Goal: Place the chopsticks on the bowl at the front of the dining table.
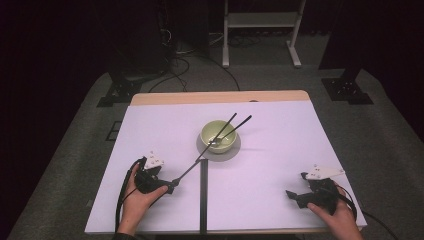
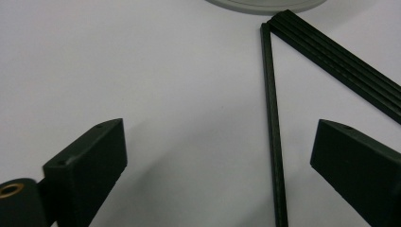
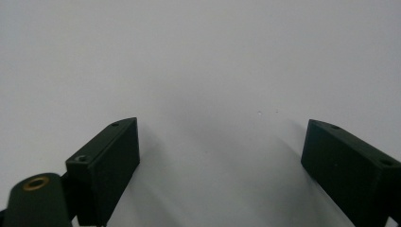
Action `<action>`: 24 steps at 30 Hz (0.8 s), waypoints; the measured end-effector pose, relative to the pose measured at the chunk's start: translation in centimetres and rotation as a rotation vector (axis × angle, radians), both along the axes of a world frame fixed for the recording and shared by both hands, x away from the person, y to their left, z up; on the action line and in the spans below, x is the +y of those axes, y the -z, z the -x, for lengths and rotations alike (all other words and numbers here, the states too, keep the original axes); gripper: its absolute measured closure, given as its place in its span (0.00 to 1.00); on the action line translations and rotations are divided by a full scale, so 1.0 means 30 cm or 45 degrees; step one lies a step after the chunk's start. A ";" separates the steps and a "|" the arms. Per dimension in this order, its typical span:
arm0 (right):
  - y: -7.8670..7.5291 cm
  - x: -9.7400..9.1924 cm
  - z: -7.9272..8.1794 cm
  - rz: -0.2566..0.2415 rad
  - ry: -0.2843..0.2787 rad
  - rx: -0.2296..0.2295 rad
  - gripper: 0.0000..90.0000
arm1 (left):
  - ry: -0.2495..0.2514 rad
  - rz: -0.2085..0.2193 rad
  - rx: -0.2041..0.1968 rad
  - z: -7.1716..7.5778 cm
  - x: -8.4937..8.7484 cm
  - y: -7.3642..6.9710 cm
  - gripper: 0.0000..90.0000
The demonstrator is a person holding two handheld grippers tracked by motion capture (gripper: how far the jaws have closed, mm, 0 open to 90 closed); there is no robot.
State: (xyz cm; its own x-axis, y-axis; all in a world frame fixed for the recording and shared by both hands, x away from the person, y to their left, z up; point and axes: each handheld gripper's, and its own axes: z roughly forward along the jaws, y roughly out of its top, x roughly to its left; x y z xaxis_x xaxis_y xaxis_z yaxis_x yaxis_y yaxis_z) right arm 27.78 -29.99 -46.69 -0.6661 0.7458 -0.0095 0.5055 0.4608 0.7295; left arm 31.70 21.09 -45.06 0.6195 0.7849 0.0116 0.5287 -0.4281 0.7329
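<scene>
High view: left gripper point(image 1: 169, 188) is sitting near the tabletop's front-left corner, at the near end of a long black chopstick point(image 1: 200, 157) that is running up to the green bowl point(image 1: 218, 135) mid-tabletop. A second chopstick point(image 1: 239, 125) is leaning on the bowl's rim. The bowl is resting on a grey plate point(image 1: 233, 151); a black strip point(image 1: 203, 195) is running from there to the front edge. Right gripper point(image 1: 291, 196) is idling near the front-right corner.

Left gripper view: jaws are standing wide apart, the chopstick point(image 2: 274, 137) lying between them nearer the right jaw, ungripped.

Right gripper view: jaws are spread, nothing between them, bare tabletop point(image 3: 198, 61).

Judgement: pickup approach. Next: centre on the stick, close.
</scene>
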 end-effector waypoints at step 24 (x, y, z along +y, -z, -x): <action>0.000 0.000 0.000 0.000 0.000 0.000 0.12 | -0.008 -0.039 0.016 -0.001 -0.023 0.022 0.22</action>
State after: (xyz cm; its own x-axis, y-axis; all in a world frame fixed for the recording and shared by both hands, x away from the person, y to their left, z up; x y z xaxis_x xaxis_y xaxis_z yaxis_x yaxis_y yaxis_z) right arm 27.77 -29.99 -46.69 -0.6663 0.7456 -0.0097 0.5054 0.4611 0.7294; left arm 31.72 20.40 -45.73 0.6149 0.7881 0.0281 0.5404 -0.4470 0.7129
